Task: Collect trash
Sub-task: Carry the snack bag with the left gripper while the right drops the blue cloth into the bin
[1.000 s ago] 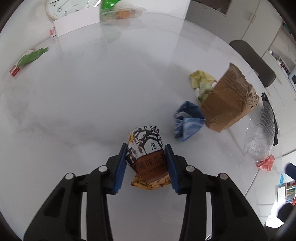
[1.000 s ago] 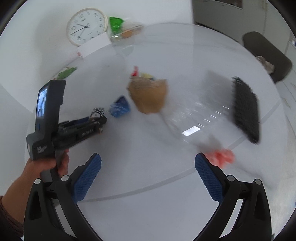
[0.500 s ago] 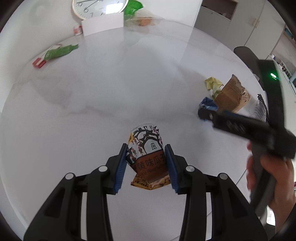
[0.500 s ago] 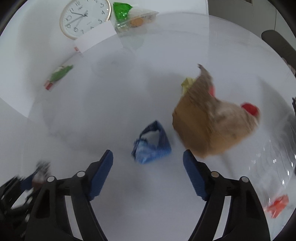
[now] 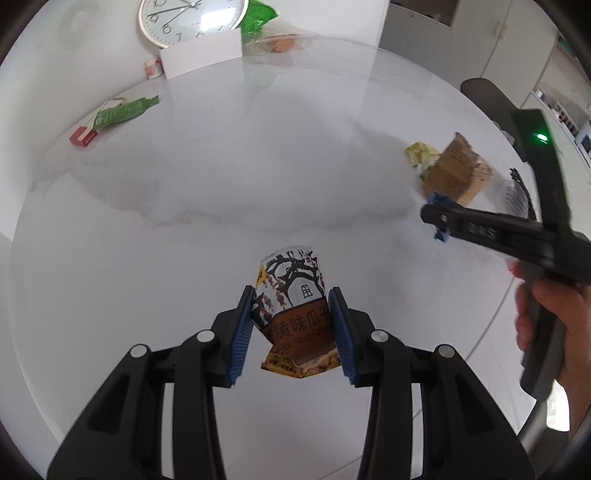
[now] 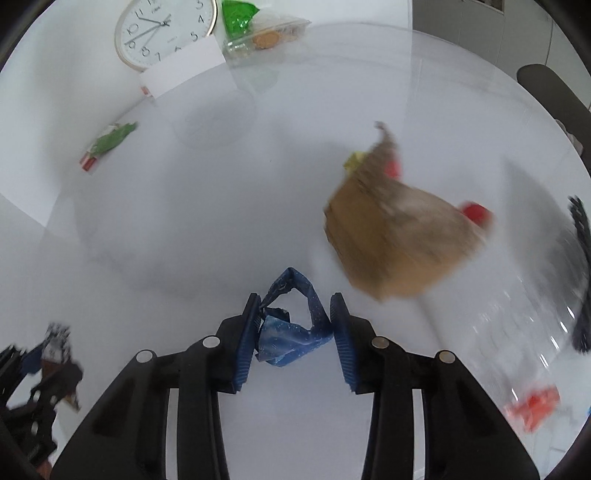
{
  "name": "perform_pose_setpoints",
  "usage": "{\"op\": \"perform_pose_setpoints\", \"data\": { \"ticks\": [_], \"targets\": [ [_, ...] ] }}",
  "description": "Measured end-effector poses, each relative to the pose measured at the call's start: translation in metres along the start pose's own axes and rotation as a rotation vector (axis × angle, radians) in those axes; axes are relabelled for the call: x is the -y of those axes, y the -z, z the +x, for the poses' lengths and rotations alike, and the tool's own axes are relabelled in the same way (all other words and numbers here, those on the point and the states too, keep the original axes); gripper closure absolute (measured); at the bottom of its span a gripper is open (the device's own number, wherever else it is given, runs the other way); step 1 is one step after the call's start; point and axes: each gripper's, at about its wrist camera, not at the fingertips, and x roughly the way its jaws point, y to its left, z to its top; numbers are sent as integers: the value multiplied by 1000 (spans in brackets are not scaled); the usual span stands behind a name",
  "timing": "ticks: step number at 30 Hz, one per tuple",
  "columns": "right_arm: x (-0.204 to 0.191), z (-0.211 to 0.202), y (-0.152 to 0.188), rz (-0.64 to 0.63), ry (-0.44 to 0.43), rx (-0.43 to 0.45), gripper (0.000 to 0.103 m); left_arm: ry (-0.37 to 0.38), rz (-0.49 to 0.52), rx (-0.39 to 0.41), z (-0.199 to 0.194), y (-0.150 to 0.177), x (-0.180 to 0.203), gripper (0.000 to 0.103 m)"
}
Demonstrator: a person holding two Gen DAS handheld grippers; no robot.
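Note:
My left gripper (image 5: pixel 293 328) is shut on a black, white and brown snack packet (image 5: pixel 293 314) and holds it over the white round table (image 5: pixel 221 192). My right gripper (image 6: pixel 293 328) has its jaws around a crumpled blue wrapper (image 6: pixel 291 332), with both pads touching it. In the left wrist view the right gripper (image 5: pixel 439 218) reaches in from the right, and the wrapper (image 5: pixel 441 199) peeks out at its tips. A brown paper bag (image 6: pixel 395 240) lies just right of the wrapper, with a yellow wrapper (image 5: pixel 421 153) behind it.
A green and red packet (image 5: pixel 114 118) lies at the far left. A clock (image 5: pixel 188 18), a white card (image 5: pixel 201 55) and a clear food bag (image 5: pixel 273 37) stand at the back edge. A clear plastic tray (image 6: pixel 524 314), a black keyboard (image 6: pixel 581 266) and red scraps (image 6: pixel 535 404) lie right.
My right gripper has moved down to the blue wrapper and closed its jaws around it. My left gripper still holds the snack packet and has drawn back from the paper bag.

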Motion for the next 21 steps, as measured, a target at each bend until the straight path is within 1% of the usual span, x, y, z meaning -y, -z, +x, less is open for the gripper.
{"op": "perform_pose_setpoints", "data": {
  "ticks": [4, 7, 9, 10, 13, 17, 21],
  "targets": [
    [10, -42, 28, 12, -19, 18, 64, 11, 38, 0, -14, 2, 19, 63],
    [22, -74, 56, 28, -21, 25, 63, 36, 72, 0, -28, 9, 40, 63],
    [33, -98, 81, 48, -12, 27, 63, 57, 93, 2, -36, 15, 56, 63],
    [35, -102, 87, 55, -7, 27, 63, 70, 108, 1, -41, 19, 66, 63],
    [50, -128, 119, 91, 10, 26, 63, 103, 152, -2, -52, 32, 96, 63],
    [73, -159, 169, 143, 35, 24, 63, 153, 219, -7, -65, 54, 138, 63],
    [96, -181, 211, 195, 58, 22, 63, 198, 280, -19, -75, 76, 177, 63]
  ]
}}
